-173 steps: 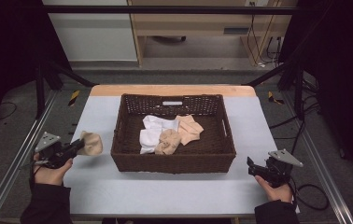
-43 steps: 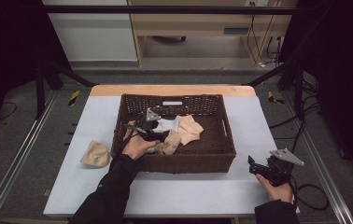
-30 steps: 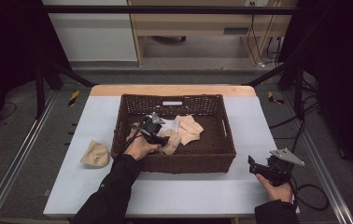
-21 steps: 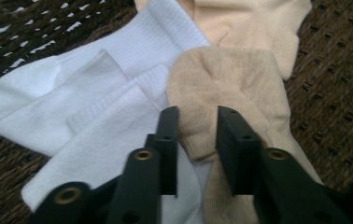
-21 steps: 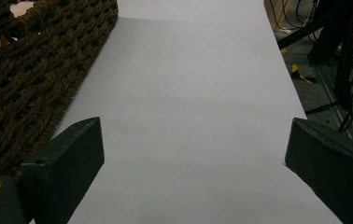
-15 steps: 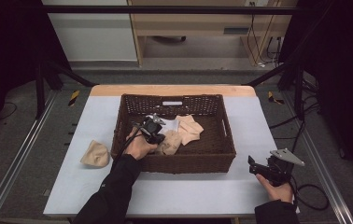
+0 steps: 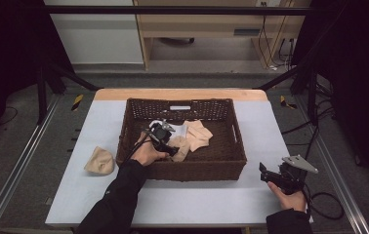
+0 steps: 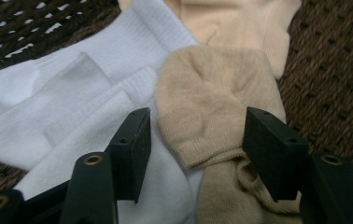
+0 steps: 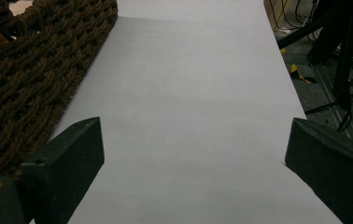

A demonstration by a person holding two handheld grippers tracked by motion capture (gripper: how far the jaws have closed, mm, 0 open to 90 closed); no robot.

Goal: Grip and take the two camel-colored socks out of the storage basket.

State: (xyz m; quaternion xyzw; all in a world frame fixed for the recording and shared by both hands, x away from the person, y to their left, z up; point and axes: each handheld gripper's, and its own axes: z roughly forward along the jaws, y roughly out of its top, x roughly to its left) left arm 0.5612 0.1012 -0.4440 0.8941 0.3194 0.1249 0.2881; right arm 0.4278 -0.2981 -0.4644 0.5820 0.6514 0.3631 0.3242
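Left tongs [image 8: 195,154] now down inside the wicker basket [image 7: 231,146], no longer out at the left edge of the worktop [image 7: 212,200] as some seconds back. Spread wide, straddling a balled tan sock [image 8: 212,102], one jaw on the white sock side, the other on the tan side. No pinch yet. Seen from above, left tongs [image 7: 165,141] poised over the same bundle, left hand [image 7: 148,153] over the near left part of the basket.

Meaning for the work: one tan sock bundle [image 7: 99,161] already out, lying on the worktop left of the basket, well apart from the tongs. Probably a second removal in hand, with the grasp itself still to come. Risk of catching the white fabric along with the tan, since the left jaw sits right on it.

Count, as far as visible: one basket. In it, one balled tan sock between the jaws, one paler peach sock piece [image 7: 199,134] just beyond, and white socks [image 8: 58,107] alongside, folded over each other, number uncertain, at least one. Outside it, one tan bundle. Two tongs.

Right tongs [image 7: 276,175] resting near the right front corner of the worktop, beside the basket's wall [image 9: 30,93], spread open over bare surface, holding nothing.
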